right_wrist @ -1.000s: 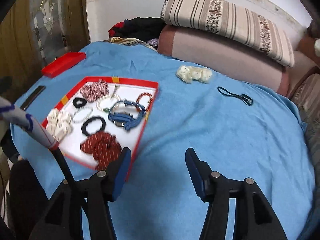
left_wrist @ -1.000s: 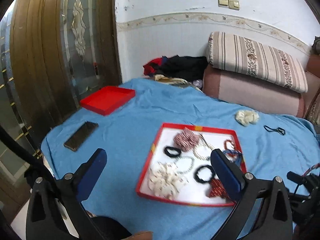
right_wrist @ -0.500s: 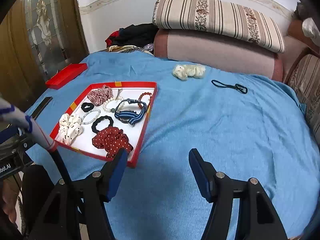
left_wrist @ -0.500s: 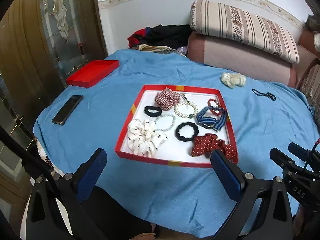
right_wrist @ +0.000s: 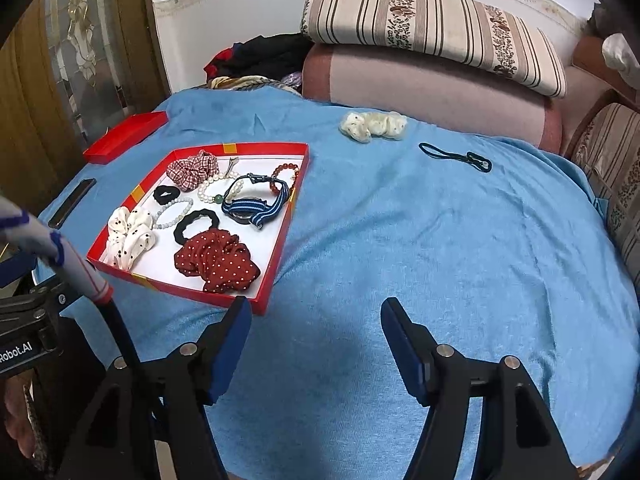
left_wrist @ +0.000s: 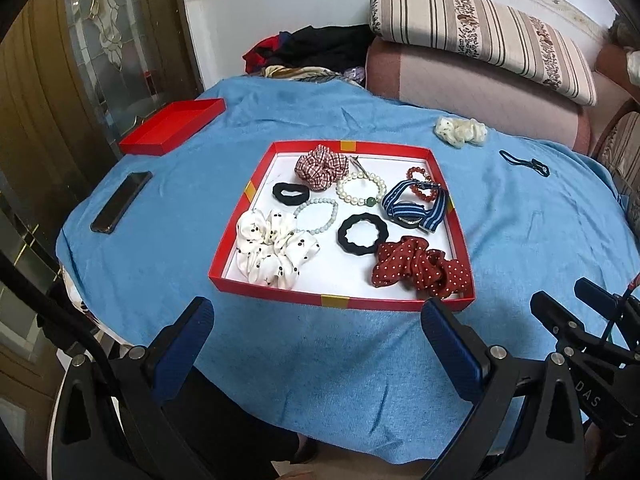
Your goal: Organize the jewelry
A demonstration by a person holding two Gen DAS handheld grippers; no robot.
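Most of the jewelry already lies in the red tray (left_wrist: 456, 216), straight ahead of the left gripper (left_wrist: 316, 342) and ahead-left of the right gripper (right_wrist: 316, 334). Inside it, from left to right: a white dotted scrunchie (left_wrist: 274, 248), a small black hair tie (left_wrist: 290, 193), a pale bead bracelet (left_wrist: 318, 216), a plaid scrunchie (left_wrist: 322, 166), a pearl bracelet (left_wrist: 360, 189), a wavy black ring tie (left_wrist: 363, 234), a striped watch (left_wrist: 414, 209), a red bead bracelet (left_wrist: 420, 184) and a red dotted scrunchie (left_wrist: 420, 268). Judging by that, two pieces are left out on the blue desk (right_wrist: 440, 240): a cream scrunchie (right_wrist: 374, 126) far ahead of the right gripper, and a thin dark cord (right_wrist: 456, 156) beyond it to the right. The cord's long axis runs left to right, slightly toward the gripper at its right end, where a small clasp sits. The cream scrunchie also stretches sideways. Both grippers are released, nothing between their blue pads; the right one's jaws have just been opening over bare cloth. A red lid (left_wrist: 172, 126) lies far ahead-left of the left gripper
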